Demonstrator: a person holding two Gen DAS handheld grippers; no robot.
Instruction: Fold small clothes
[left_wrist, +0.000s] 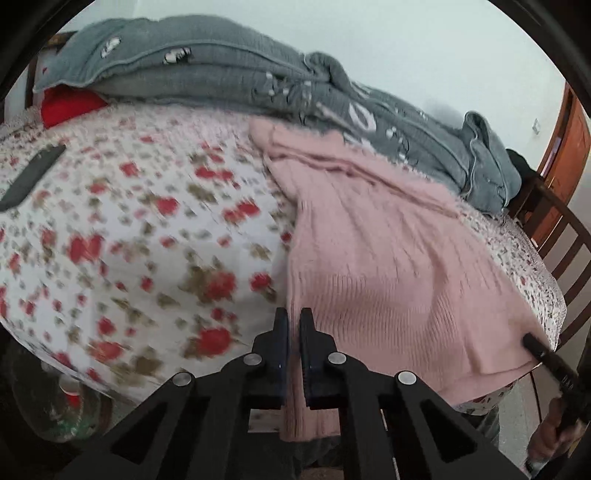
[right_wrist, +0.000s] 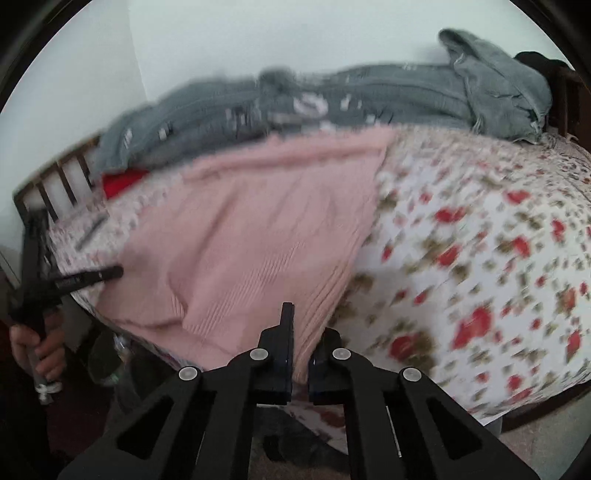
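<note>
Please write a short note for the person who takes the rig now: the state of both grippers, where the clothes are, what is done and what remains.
Left gripper: shut on the near hem of the pink sweater, at its left corner.
Right gripper: shut on the same hem at the right corner.
The sweater lies spread on the floral bedsheet, its far end toward the grey blanket; the hem hangs over the bed's near edge.
Done: both corners gripped.
Left: no fold is visible yet. Probably carry the hem toward the far end.

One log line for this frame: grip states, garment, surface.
left gripper: shut on pink sweater hem | right gripper: shut on pink sweater hem | sweater spread on floral bedspread | grey blanket behind
</note>
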